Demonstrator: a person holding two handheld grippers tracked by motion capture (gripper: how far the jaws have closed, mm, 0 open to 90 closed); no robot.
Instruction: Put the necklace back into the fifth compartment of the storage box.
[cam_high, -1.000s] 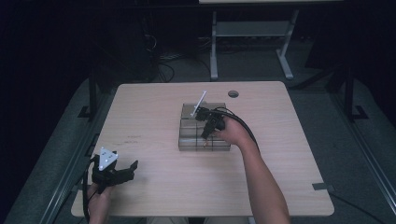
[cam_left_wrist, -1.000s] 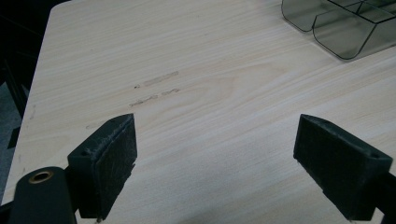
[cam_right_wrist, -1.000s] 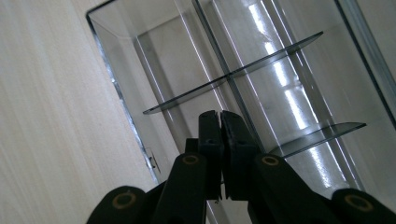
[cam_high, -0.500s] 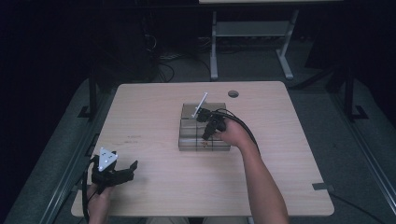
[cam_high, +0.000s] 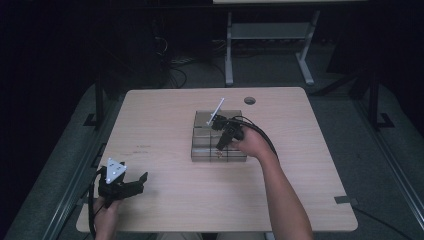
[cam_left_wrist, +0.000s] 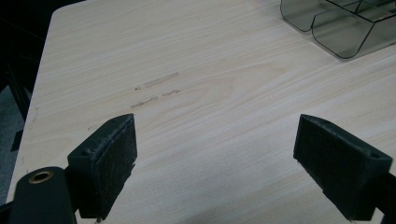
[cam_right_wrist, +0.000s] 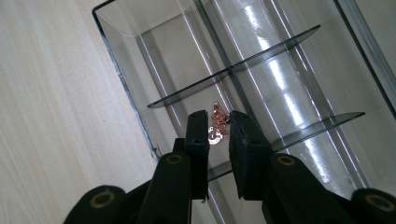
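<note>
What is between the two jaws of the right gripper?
In the right gripper view, a small rose-coloured chain sits between the nearly closed jaws of the right gripper, above a compartment of the clear tray.

The pale wood-grain table top (cam_high: 165, 120) is evenly lit from above, while the surrounding floor is left almost black. In the high view, detail is soft and slightly grainy. Bright streaks of glare are seen on the clear smoked-plastic divided tray (cam_right_wrist: 280, 70) in the right gripper view. The black foam-padded jaws are rendered blurred in the left gripper view.
</note>
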